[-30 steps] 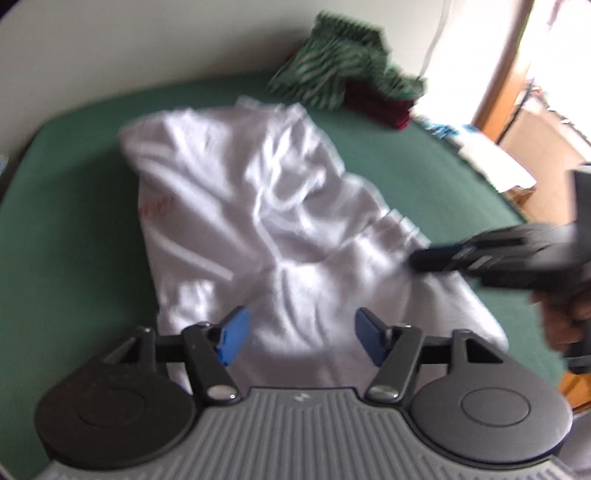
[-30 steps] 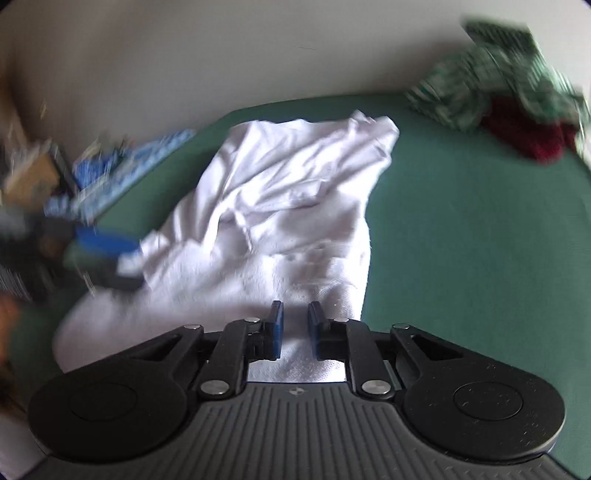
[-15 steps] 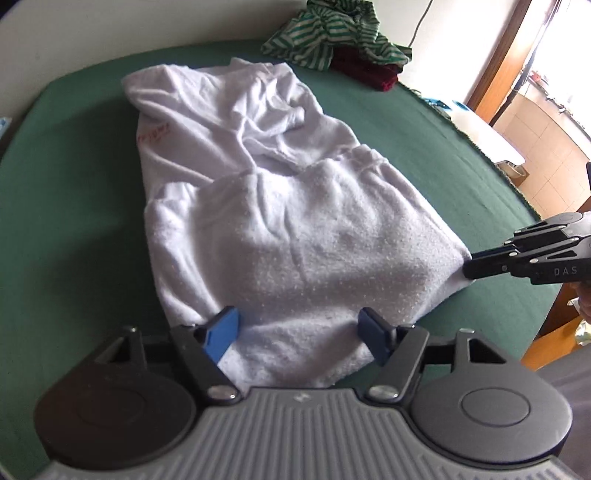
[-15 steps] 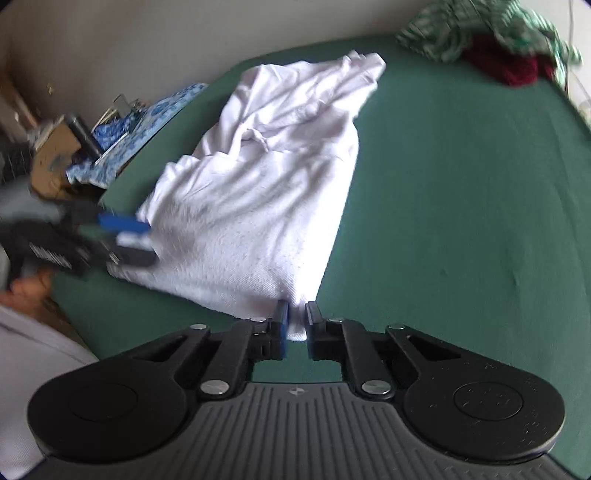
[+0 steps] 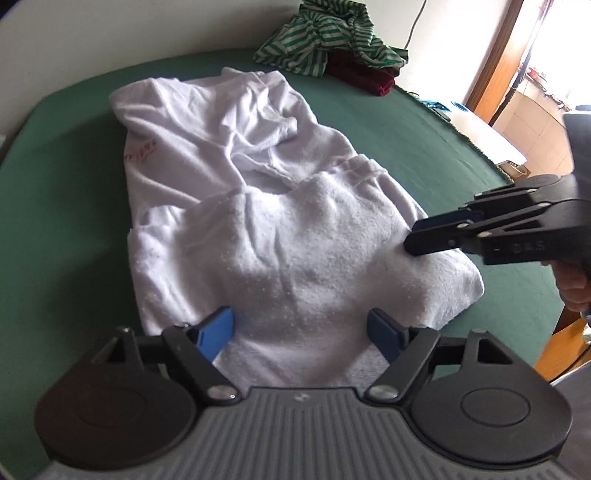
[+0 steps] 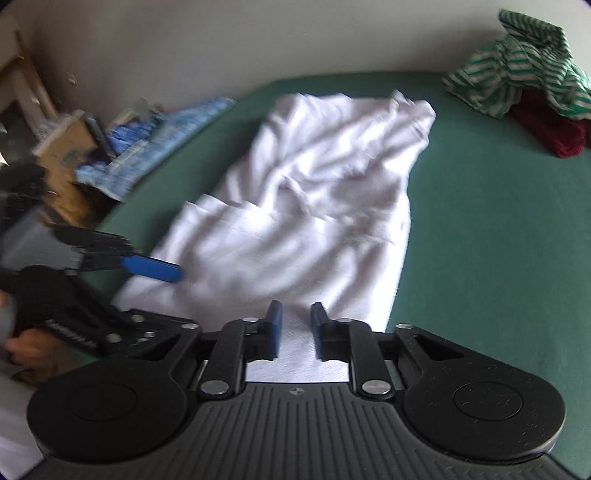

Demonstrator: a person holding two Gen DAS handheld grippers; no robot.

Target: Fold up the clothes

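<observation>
The soft, bumpy white shirt (image 5: 258,206) lies at 12 o'clock from the left gripper (image 5: 301,328), whose jaws are opening wide above it. The right gripper (image 6: 295,325) is opening too, a small gap, maybe just above the blurry cloth.

A green bed (image 5: 66,206) carries a white garment (image 5: 258,221) spread at its middle; beyond the garment, a striped heap (image 5: 325,33) and dark red cloth (image 5: 362,75) lie at the far corner.

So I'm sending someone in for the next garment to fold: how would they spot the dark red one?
Start at the green-covered table and go to its far edge by the wall, past the white garment. A crumpled green-and-white striped garment is heaped there. The dark red garment lies partly under that heap: the only plain, deep red cloth, without stripes.
</observation>
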